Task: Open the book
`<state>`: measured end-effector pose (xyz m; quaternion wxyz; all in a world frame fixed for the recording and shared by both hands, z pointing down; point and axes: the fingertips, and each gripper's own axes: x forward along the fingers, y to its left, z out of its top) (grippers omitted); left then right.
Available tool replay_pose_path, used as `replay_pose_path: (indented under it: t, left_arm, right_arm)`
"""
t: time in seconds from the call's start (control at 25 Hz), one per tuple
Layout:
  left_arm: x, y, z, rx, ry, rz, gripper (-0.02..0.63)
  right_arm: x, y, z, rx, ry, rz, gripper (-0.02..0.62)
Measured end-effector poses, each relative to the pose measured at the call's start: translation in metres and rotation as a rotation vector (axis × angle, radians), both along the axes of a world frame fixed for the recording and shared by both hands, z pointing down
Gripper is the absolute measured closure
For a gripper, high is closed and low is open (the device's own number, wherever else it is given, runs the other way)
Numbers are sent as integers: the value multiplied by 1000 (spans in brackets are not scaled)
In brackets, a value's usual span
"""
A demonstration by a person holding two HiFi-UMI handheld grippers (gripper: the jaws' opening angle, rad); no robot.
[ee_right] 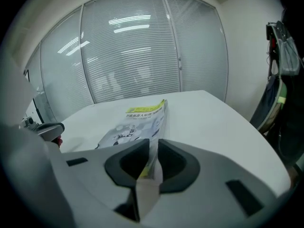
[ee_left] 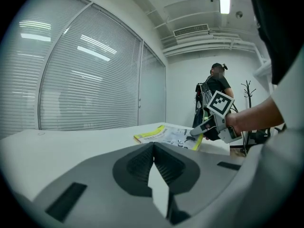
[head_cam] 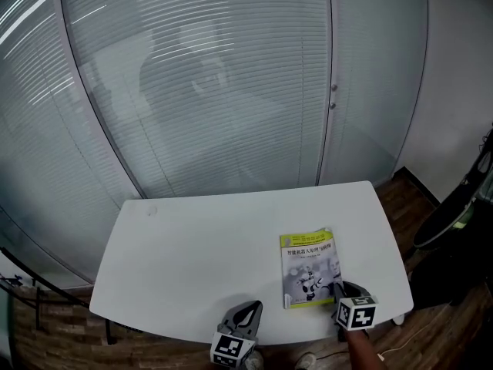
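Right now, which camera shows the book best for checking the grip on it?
The right gripper view: close up, the right gripper is shut on the cover edge of the book. The head view shows the whole book from above, its near corner hidden by the gripper. The left gripper view shows it small, from the side.

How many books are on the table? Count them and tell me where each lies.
1. The book lies near the front right edge of the table, its near corner pinched in the right tool. None looks hidden.
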<state>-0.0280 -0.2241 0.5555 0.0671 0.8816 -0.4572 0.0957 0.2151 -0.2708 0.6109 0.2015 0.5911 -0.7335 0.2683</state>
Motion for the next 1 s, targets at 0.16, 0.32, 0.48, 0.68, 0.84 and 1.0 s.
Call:
replay_pose_path:
  t: [0.16,0.32,0.48,0.68,0.84,1.0]
  left_arm:
    - [-4,-4,0,8,5,-3,595]
    - [-7,-3,9,-5,7,-5,595]
    - [-3,-3,5,0,12,10,595]
    - [-11,-4,5,-1,14,4,595]
    - [-20,-5,6,-2,13,-9,595]
    - [-28,-6,3,1,8,-18,595]
  right_arm:
    - [1,-3,0,10,-3,6,528]
    - [1,-3,0,15,12,6,529]
    - [-1,-4,-6,44,74,-13,531]
    - [-11,-6,-30,110,180,-47,537]
    - [-24,-8,-51,161,264,-79,538]
    - [-40,-7,-71,210,333,-111,541]
